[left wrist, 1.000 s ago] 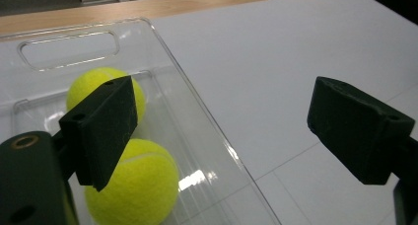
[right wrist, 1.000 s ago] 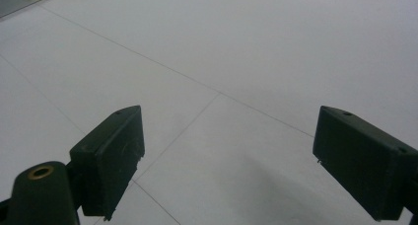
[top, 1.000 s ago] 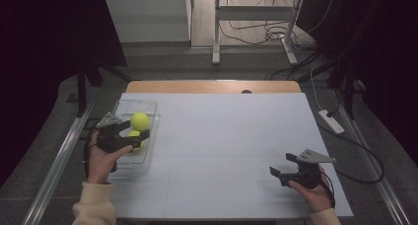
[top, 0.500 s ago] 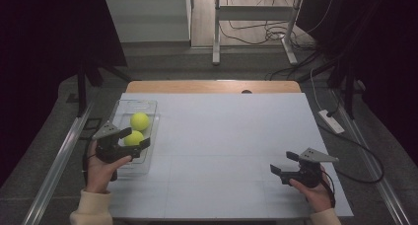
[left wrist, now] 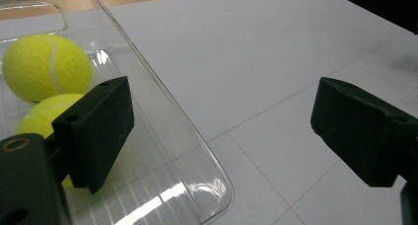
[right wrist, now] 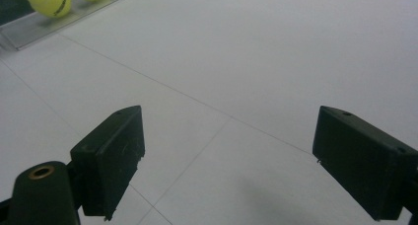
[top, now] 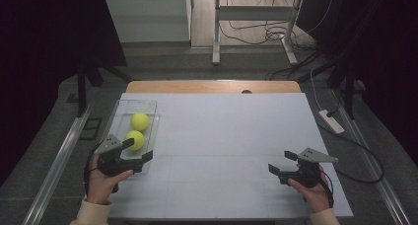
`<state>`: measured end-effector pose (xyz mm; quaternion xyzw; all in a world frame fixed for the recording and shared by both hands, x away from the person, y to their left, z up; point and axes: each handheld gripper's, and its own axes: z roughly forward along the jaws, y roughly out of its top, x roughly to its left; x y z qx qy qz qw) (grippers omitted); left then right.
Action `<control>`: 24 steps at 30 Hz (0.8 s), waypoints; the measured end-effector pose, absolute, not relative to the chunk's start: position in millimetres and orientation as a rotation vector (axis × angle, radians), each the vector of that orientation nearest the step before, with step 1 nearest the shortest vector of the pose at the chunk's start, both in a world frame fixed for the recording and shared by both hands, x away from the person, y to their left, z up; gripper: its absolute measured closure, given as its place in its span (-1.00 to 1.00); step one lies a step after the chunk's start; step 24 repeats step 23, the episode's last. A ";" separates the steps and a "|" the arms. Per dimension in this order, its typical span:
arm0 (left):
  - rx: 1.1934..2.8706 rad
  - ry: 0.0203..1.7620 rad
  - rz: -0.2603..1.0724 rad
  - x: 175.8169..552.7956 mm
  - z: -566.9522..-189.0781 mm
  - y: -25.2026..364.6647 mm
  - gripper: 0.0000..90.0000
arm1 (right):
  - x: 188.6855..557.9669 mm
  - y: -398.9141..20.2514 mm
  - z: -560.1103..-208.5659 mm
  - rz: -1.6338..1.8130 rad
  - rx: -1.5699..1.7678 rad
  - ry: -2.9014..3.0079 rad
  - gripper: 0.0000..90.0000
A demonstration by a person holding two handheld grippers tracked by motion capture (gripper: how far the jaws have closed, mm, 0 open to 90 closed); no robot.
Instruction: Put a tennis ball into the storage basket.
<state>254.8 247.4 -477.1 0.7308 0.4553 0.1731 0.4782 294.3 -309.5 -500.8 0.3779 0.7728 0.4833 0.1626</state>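
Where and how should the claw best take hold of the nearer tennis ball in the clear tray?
Probably grip the nearer tennis ball across its widest middle, coming from above: the clear tray walls block low approaches, and the far ball sits close behind. The left claw, open, is nearest.

On the table (top: 222,131), at its left edge, a tray (top: 148,106) with two balls inside: far ball (top: 139,121) behind near ball (top: 134,139), seemingly touching. Left gripper (top: 137,150) over the tray's near end. Right gripper (top: 282,162) near the front right, well apart.
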 end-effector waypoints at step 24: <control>1.811 1.082 0.422 262.3 -482.7 236.9 -0.78 | 294.6 -310.4 -501.9 1.386 1.083 2.205 -0.73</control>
